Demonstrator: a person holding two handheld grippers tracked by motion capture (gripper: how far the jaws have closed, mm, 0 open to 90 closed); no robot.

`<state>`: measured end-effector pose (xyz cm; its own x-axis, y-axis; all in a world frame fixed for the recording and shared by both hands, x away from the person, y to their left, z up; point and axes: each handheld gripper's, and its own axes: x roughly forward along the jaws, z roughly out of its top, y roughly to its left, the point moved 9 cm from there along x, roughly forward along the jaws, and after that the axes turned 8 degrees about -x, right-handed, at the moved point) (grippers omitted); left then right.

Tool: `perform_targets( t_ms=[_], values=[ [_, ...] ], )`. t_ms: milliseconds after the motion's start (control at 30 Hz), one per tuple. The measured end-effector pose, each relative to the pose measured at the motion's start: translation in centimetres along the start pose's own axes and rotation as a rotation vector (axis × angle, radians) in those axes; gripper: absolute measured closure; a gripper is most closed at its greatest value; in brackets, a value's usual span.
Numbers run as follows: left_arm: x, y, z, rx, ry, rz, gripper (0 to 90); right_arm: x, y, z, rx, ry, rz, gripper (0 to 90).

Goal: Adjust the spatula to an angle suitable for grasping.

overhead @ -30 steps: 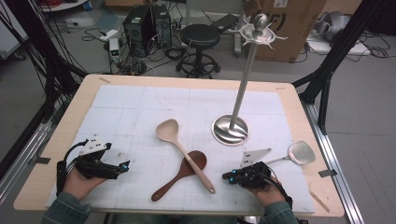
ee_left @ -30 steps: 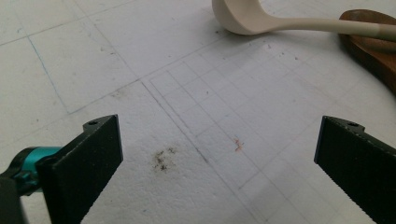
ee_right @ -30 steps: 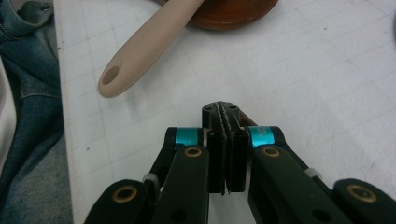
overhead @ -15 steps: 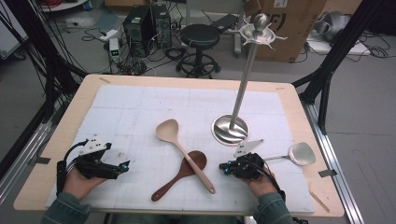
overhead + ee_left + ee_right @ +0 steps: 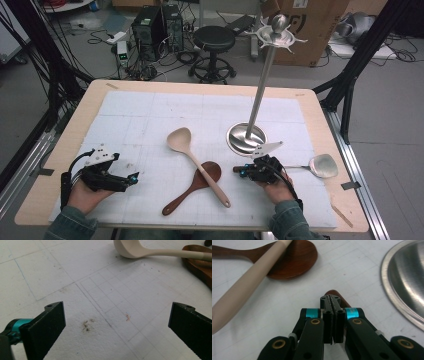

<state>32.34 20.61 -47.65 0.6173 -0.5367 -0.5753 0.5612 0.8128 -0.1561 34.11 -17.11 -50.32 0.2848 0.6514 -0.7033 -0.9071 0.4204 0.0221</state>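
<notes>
the right claw [image 5: 333,305] is pressed together on the handle of a metal spatula [image 5: 322,165], maybe to carry it to the tall rack [image 5: 246,138] just beside it. the left claw [image 5: 131,178] rests spread apart, holding nothing. two spoons [image 5: 200,167] lie between the claws on the white table [image 5: 150,115]. wires cover the floor behind.

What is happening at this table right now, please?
A person holds a gripper in each hand. The right gripper, jaws shut, sits over the brown handle end of a metal spatula, beside the stand's base. The left gripper is open above the mat. A pale spoon lies across a dark spoon.
</notes>
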Motion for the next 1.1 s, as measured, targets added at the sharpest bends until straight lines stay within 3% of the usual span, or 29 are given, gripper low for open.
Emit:
perform_targets(
  t_ms=[700, 967, 1100],
  values=[
    [0.0, 0.0, 0.0, 0.001, 0.000, -0.001, 1.6, -0.4, -2.8, -0.6, 0.080, -0.003, -0.069, 89.6],
    [0.0, 0.1, 0.0, 0.000, 0.000, 0.000, 1.6, -0.6, -3.1, -0.8, 0.102, -0.007, -0.075, 89.6],
    [0.0, 0.1, 0.0, -0.001, -0.001, 0.000, 1.6, -0.8, -2.6, -0.4, 0.083, -0.015, -0.067, 89.6]
  ],
)
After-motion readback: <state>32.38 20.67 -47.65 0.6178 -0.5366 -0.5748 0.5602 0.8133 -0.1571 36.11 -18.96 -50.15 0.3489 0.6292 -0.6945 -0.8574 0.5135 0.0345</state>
